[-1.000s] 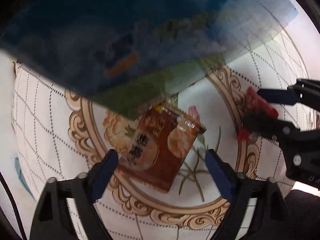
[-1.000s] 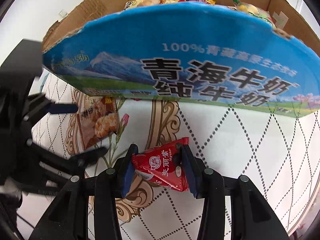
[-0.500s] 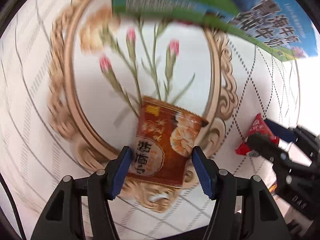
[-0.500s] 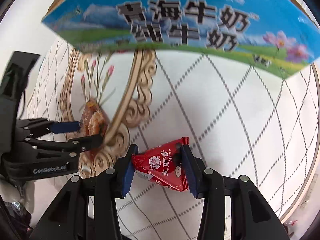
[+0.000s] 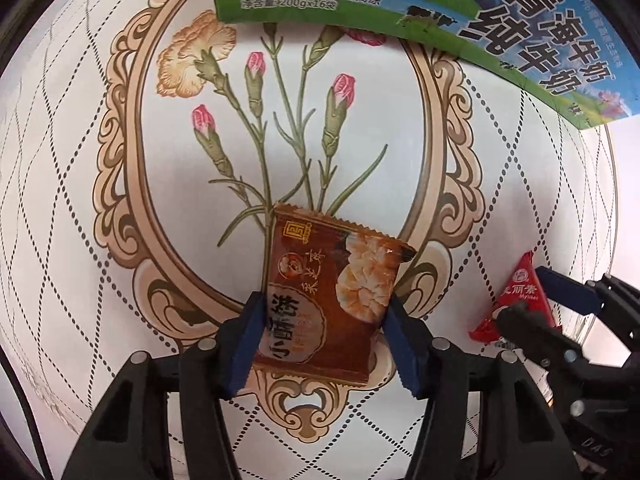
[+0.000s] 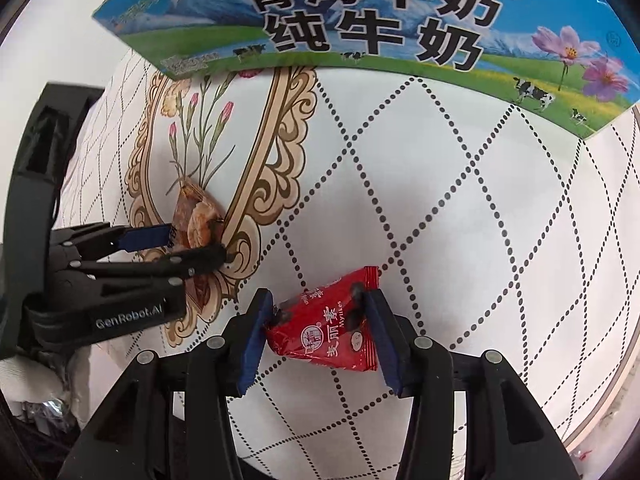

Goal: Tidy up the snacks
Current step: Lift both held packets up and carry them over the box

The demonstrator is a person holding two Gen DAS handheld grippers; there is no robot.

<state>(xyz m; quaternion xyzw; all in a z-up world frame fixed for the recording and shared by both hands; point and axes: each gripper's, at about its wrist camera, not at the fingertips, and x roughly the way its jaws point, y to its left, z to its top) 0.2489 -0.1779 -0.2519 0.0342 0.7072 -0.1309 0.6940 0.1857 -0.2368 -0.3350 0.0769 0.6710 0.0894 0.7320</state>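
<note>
My left gripper [image 5: 324, 340] is shut on a brown snack packet [image 5: 332, 292] with a pastry picture, low over the flowered tablecloth. The packet also shows in the right wrist view [image 6: 196, 220], between the left gripper's fingers [image 6: 152, 236]. My right gripper [image 6: 320, 336] is shut on a red triangular snack packet [image 6: 332, 328]. That red packet shows at the right of the left wrist view [image 5: 520, 296], in the right gripper [image 5: 536, 300].
A blue and green milk carton box [image 6: 360, 20] stands at the far side of the table; it also shows in the left wrist view [image 5: 500, 20]. The round table's edge [image 6: 616, 336] lies to the right. White patterned tablecloth [image 6: 460, 200] lies between box and grippers.
Both grippers have pulled back and down from the box. The left gripper has closed on the brown packet. The right gripper keeps the red packet.
</note>
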